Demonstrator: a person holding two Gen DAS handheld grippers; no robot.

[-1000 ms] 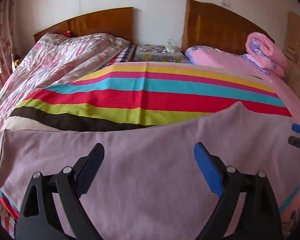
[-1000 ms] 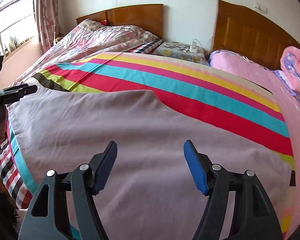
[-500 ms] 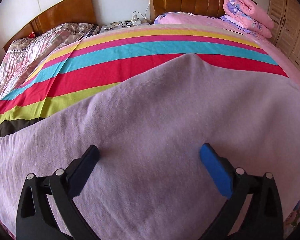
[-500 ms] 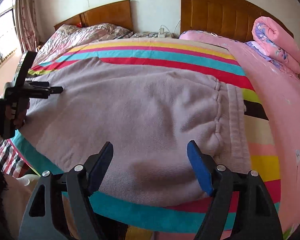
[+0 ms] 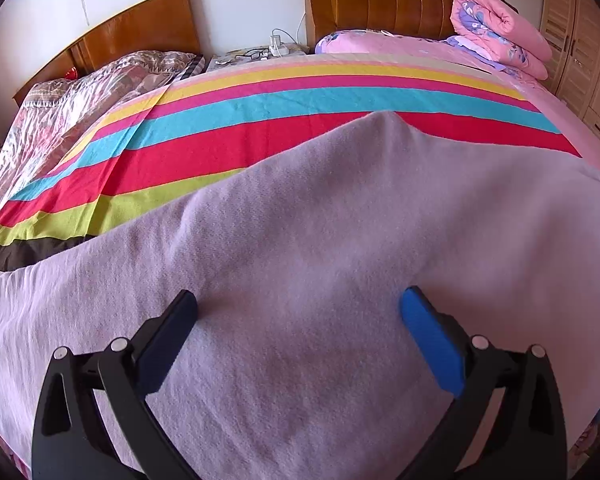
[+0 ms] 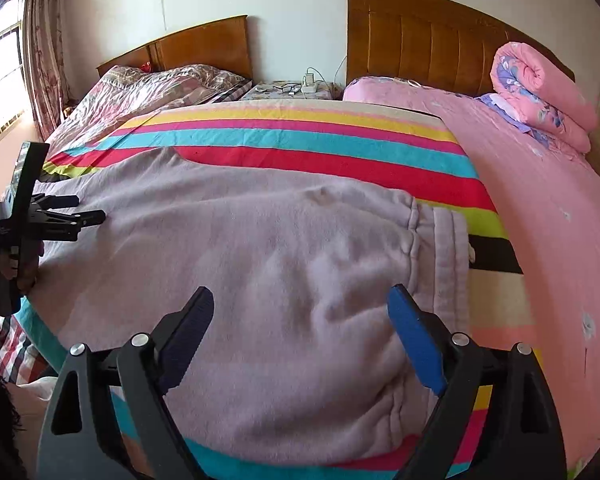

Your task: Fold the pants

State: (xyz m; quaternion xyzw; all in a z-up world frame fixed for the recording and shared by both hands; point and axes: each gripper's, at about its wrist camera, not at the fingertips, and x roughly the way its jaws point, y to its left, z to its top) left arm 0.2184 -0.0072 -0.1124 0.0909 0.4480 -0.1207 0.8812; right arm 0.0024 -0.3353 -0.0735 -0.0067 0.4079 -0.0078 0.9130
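Both grippers shifted along lilac sweatpants (image 6: 260, 248) since earlier frame.
Left gripper (image 5: 300, 312) wide, empty; right gripper (image 6: 300, 308) opening, empty; pants flat under fingers at striped blanket's (image 6: 320, 140) near edge.

Lilac fleece pants (image 6: 260, 248) spread flat on the bed, along its near edge. Ribbed elastic waistband (image 6: 446, 248) toward the right; fabric lightly rumpled there.

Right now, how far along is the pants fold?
Done: the lilac fleece pants lie flat on the striped blanket, apparently folded leg over leg. In hand: nothing; the left hand-held gripper is open, the right hand-held gripper is opening above the fabric. Left: the crosswise folds.
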